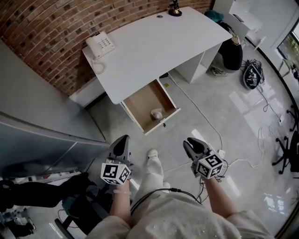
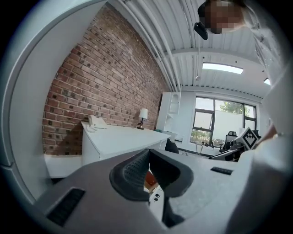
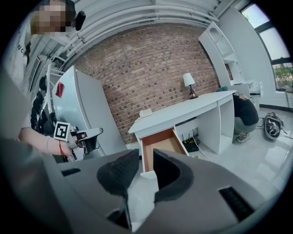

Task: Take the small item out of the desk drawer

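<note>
The white desk [image 1: 154, 44] stands against the brick wall with its wooden drawer [image 1: 140, 105] pulled open toward me. A small pale crumpled item [image 1: 156, 113] lies near the drawer's front. Both grippers hover over the floor short of the drawer. My left gripper [image 1: 124, 138] is at the left, with its jaws together and nothing in them. To the right, my right gripper [image 1: 191, 142] has its jaws slightly apart and empty. The right gripper view looks past the right gripper [image 3: 145, 157] into the open drawer [image 3: 160, 141], where the item is hidden. The left gripper [image 2: 147, 153] faces the desk [image 2: 119, 135].
A white telephone [image 1: 99, 45] and a small lamp [image 1: 175, 8] sit on the desk. A person in dark clothes [image 1: 231, 51] crouches by the desk's right end. A cable [image 1: 201, 112] runs across the floor. A grey partition [image 1: 42, 121] stands at the left.
</note>
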Demonstrator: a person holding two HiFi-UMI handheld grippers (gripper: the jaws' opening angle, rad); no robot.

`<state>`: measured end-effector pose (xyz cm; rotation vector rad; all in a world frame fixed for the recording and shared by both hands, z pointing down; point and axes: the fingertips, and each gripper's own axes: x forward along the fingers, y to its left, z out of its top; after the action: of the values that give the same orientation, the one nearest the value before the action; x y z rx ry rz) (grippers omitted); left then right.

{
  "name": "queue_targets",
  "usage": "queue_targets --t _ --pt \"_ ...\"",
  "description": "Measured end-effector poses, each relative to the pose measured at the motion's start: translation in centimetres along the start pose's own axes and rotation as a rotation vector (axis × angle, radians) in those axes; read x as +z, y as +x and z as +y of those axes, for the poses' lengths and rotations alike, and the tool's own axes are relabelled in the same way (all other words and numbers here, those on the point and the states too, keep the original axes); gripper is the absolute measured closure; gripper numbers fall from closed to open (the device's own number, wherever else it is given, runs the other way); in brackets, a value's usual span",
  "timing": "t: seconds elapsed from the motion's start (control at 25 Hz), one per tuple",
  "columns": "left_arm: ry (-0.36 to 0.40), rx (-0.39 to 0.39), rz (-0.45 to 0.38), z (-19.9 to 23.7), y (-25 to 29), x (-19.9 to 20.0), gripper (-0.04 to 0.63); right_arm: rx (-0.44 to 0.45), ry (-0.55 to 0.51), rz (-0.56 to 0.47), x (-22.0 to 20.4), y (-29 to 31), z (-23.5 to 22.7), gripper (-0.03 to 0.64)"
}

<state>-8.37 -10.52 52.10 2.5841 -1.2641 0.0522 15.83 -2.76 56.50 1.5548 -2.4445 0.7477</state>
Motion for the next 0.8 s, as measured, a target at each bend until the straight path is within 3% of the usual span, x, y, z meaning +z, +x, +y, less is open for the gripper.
queue_targets --t 0.44,0.8 --pt "-0.072 0.009 0.088 4.2 4.8 -4.0 0.589 0.036 0.054 0.172 -3.1 9.3 -1.8 0.503" --pt "-0.051 -0.049 0.157 6.3 8.7 -7.3 0.589 -0.001 0.002 0.322 -4.7 16.5 -4.3 0.472"
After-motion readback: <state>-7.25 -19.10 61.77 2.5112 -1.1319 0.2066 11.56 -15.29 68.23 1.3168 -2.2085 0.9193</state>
